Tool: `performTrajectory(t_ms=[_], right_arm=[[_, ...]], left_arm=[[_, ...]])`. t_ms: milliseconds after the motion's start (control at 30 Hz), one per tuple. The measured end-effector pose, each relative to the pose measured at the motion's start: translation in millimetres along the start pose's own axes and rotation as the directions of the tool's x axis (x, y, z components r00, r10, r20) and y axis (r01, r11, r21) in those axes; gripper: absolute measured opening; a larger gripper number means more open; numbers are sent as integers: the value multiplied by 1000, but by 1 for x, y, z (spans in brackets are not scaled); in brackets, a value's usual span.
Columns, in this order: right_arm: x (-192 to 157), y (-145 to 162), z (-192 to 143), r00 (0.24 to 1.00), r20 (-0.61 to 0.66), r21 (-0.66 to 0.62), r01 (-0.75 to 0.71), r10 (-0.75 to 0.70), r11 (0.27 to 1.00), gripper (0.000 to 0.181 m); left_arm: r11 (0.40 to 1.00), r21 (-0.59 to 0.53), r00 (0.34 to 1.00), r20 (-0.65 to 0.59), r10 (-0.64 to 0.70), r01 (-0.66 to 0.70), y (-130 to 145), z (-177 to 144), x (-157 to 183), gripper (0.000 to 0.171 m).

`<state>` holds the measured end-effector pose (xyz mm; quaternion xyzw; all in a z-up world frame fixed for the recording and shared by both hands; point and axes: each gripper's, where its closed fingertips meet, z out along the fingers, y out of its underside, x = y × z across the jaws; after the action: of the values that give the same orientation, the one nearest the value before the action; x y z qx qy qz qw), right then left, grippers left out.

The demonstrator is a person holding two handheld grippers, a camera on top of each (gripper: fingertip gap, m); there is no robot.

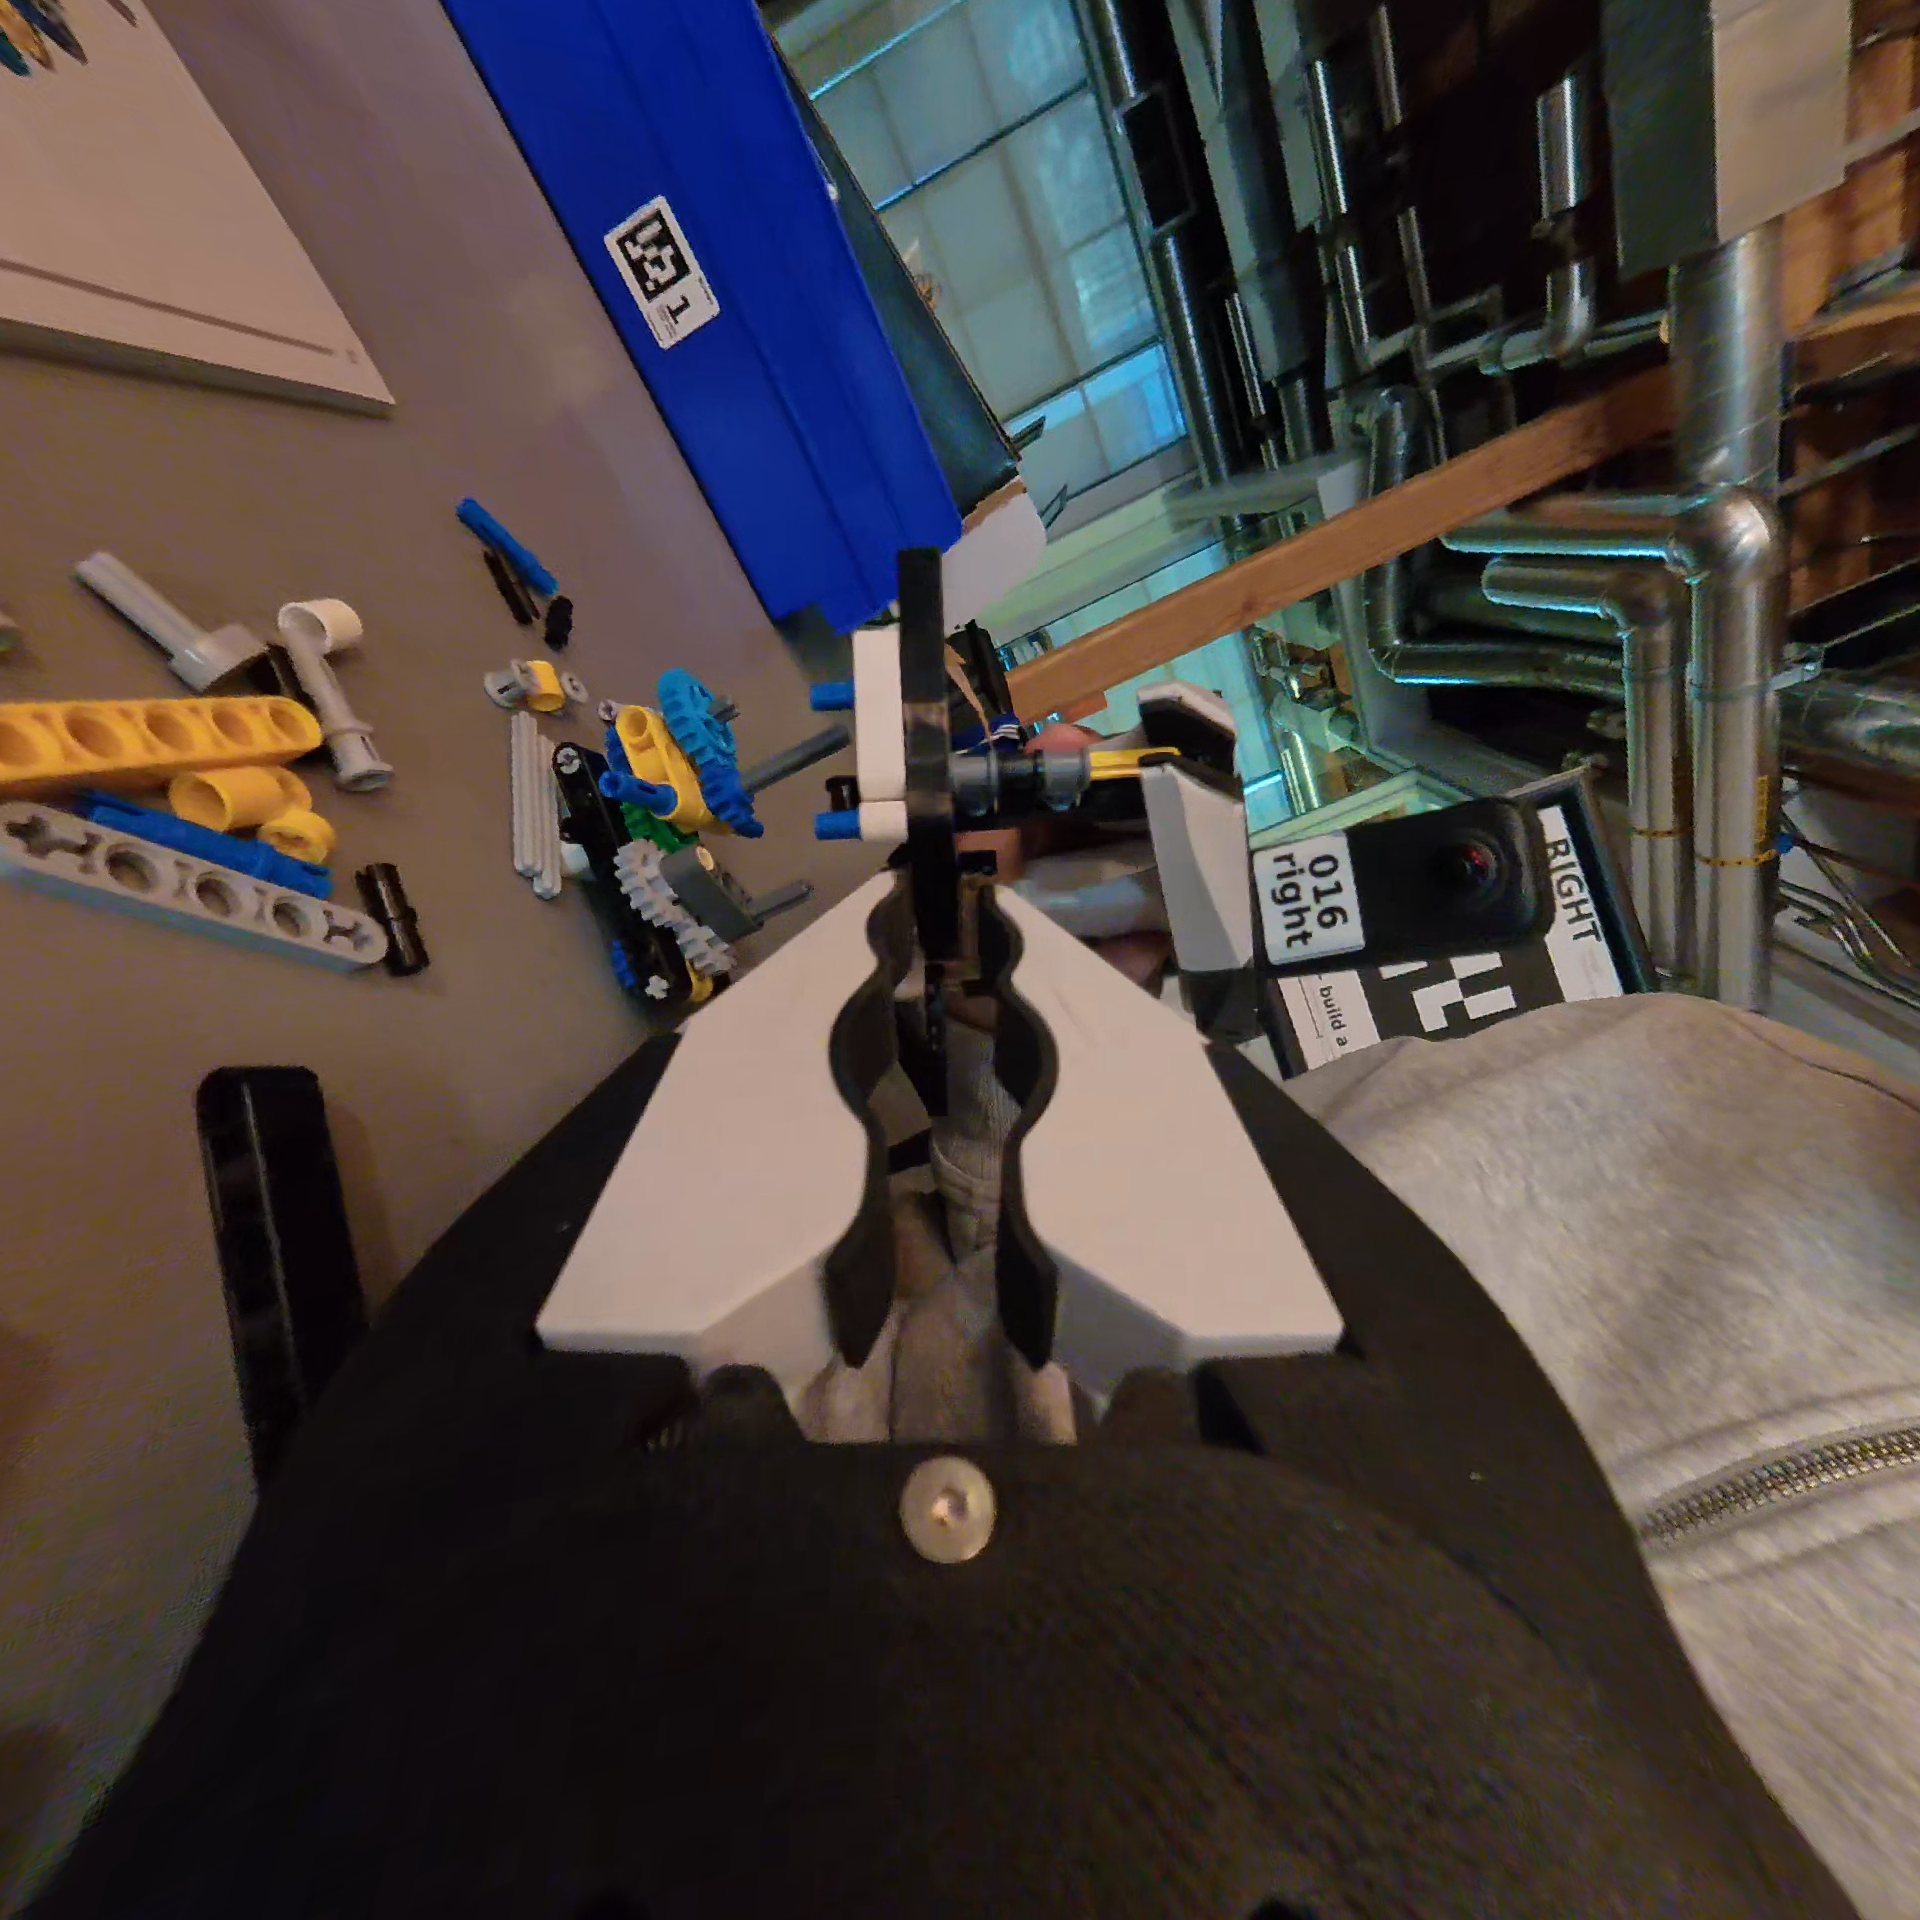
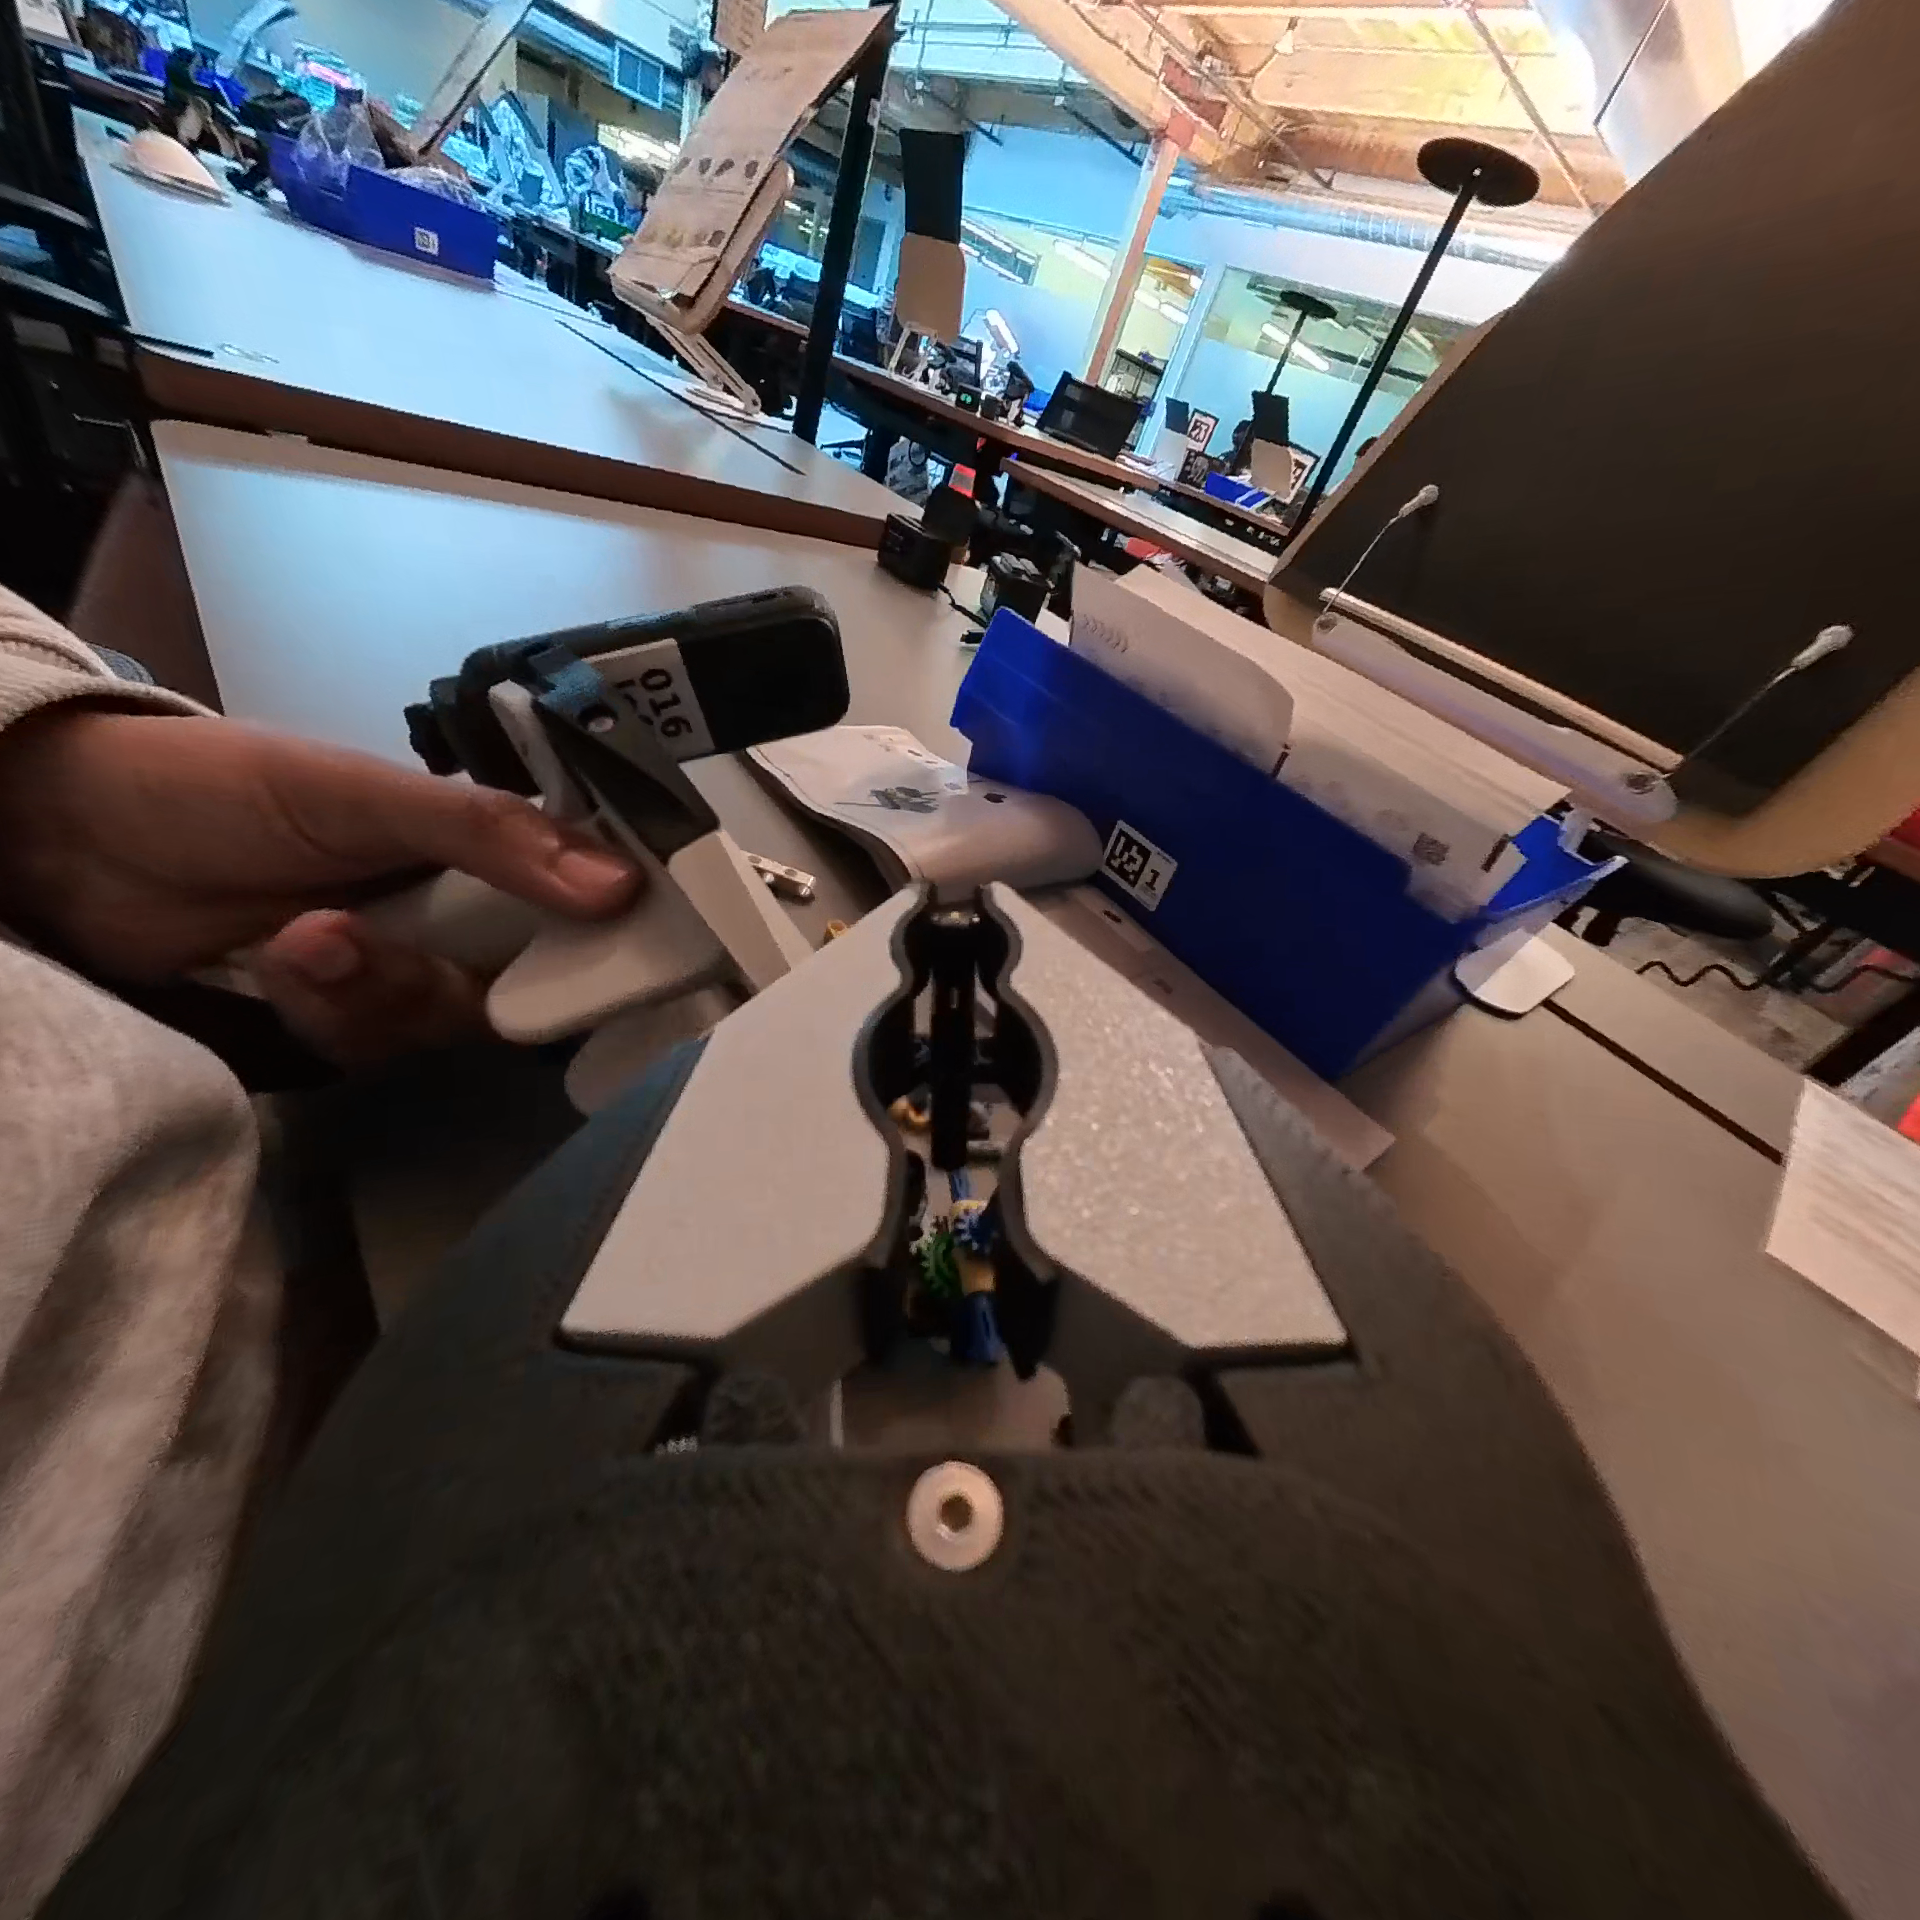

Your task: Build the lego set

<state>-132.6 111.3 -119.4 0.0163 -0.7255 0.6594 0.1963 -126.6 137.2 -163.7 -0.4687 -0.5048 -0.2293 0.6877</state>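
Note:
My left gripper [image 1: 940,894] is shut on a black lego beam [image 1: 923,727] and holds it upright above the table. A white piece [image 1: 878,727] with blue pins sits on the beam's left side. A black axle with grey bushes [image 1: 1023,774] runs from the beam to the right, into the white fingers of my right gripper [image 1: 1184,748]. In the right wrist view my right gripper [image 2: 951,914] is shut on that black axle [image 2: 951,1029]. The left gripper [image 2: 727,904], held by a hand [image 2: 312,831], shows at the left.
Loose parts lie on the grey table at the left: a gear assembly [image 1: 665,831], a yellow beam [image 1: 145,738], a grey beam [image 1: 187,894], a black beam [image 1: 275,1226]. A blue bin [image 1: 727,312] stands behind them and an instruction booklet [image 1: 135,239] lies beside it. Some 5 cm of space lies between my two pairs of fingers.

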Motion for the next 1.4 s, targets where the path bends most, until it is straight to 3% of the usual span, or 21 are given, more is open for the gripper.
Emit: performTrajectory(t_ms=[133, 200, 333, 433, 533, 600, 667, 967, 1100, 1400], right_arm=[[3, 1, -1, 1000, -9, 2, -23, 23, 1000, 10], [3, 5, 0, 999, -4, -19, -50, 50, 999, 23], [4, 15, 4, 996, -4, -71, -92, 92, 993, 39], [6, 22, 5, 993, -14, -107, -119, 119, 987, 40], [6, 25, 6, 988, -15, -123, -157, 156, 980, 40], [5, 25, 7, 984, -5, -124, -176, 177, 977, 38], [5, 24, 7, 983, -4, -122, -184, 185, 975, 33], [4, 25, 7, 991, -21, -133, -134, 132, 982, 22], [5, 26, 8, 993, -36, -142, -112, 108, 983, 9], [14, 26, 5, 988, -60, -124, -150, 143, 981, 6]], left_arm=[[998, 66, 1000, 11, 6, -7, -10, -6, -2, 5], [994, 104, 998, 40, 39, -43, -17, -10, -3, 4], [962, 162, 967, 169, 191, -218, -31, -22, -5, 4], [885, 120, 855, 344, 388, -450, -40, -30, -7, 4], [758, 11, 669, 479, 569, -653, -43, -33, -4, 4], [684, -52, 562, 526, 639, -728, -42, -31, -1, 4], [648, -87, 512, 536, 671, -757, -39, -28, 0, 4], [648, -103, 519, 509, 686, -755, -32, -21, 2, 4], [633, -122, 504, 500, 704, -764, -28, -18, 3, 5], [675, -77, 572, 467, 674, -733, -27, -17, 4, 16]])
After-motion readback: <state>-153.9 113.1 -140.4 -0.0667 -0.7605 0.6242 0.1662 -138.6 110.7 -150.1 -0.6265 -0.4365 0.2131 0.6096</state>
